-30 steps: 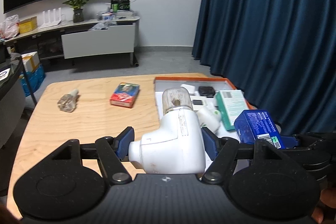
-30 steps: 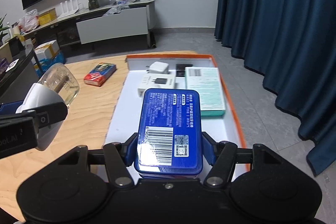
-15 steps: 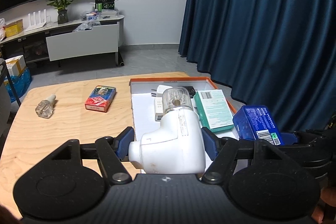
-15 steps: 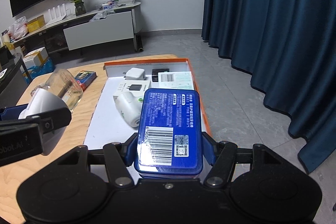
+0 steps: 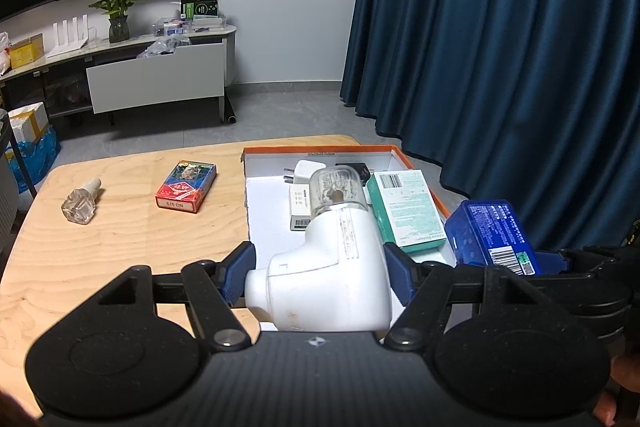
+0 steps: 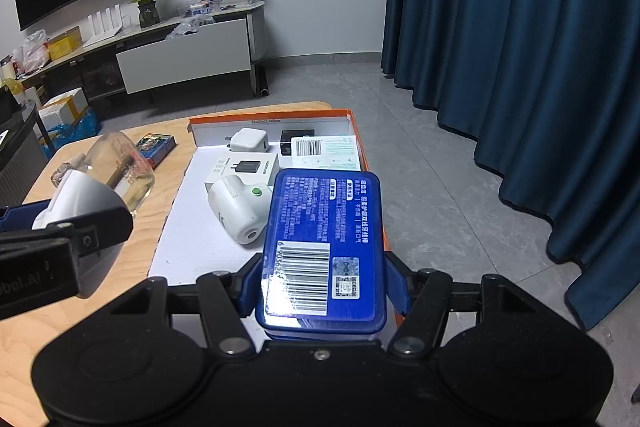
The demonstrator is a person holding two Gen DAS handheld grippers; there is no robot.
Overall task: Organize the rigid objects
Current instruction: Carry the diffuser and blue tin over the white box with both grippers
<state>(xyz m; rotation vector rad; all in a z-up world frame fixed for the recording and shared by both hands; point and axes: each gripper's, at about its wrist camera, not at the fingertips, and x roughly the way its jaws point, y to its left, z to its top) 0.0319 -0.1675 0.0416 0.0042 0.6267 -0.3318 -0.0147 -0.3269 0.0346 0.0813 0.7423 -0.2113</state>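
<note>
Left tongs (image 5: 316, 277) grasp a white device (image 5: 320, 275), right tongs (image 6: 324, 285) a blue box (image 6: 324, 247); ahead, wooden table (image 5: 120, 247) (blue curtain (image 5: 500, 67) rightward).

There were two grippers, the left gripper (image 5: 316, 275) and the right gripper (image 6: 322, 285). One orange-rimmed tray (image 5: 320, 149) sat on one wooden table (image 5: 120, 227). Boxes numbered four: one blue box (image 6: 326, 243), one teal box (image 5: 404, 211), one white charger box (image 6: 244, 169) and one red card box (image 5: 186, 185). One glass bottle (image 5: 80, 205) lay alone.
</note>
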